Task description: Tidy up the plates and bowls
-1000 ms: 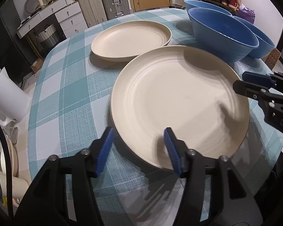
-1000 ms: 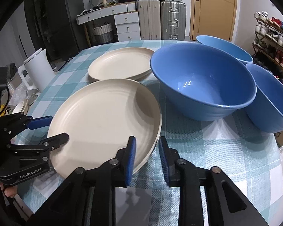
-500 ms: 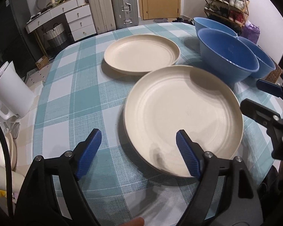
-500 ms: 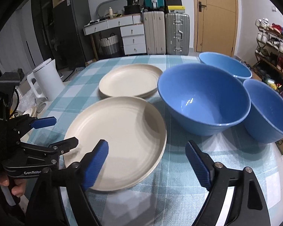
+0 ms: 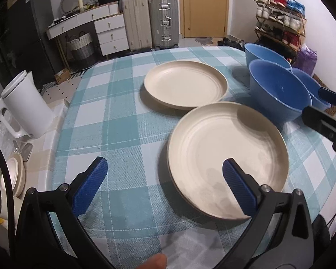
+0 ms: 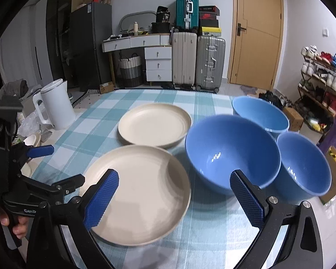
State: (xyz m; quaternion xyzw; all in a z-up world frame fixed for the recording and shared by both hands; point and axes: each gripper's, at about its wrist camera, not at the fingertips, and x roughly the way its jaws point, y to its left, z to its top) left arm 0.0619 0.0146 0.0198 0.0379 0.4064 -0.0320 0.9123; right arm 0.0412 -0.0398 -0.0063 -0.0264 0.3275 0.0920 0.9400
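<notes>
Your left gripper stands with its jaws spread wide, having just been opening, and nothing is pinched between them. The near plate lies flat on the checked tablecloth below, and the right blue pad hangs over that plate's near rim without touching it, while the left pad is over bare cloth.

Your right gripper is just as wide; its jaws have also just been opening and hold nothing. From its view the left pad sits over the near plate and the right pad over the front of the nearest blue bowl.

You have 2 cream plates on the table: the near one, and the far plate just beyond it, their rims almost meeting. To the right of the plates stand 3 blue bowls, all upright: the nearest one, a 2nd bowl to its right, and a 3rd bowl behind them. The bowls sit close together, rims touching or nearly so.

A white kettle stands off the table's left edge.
</notes>
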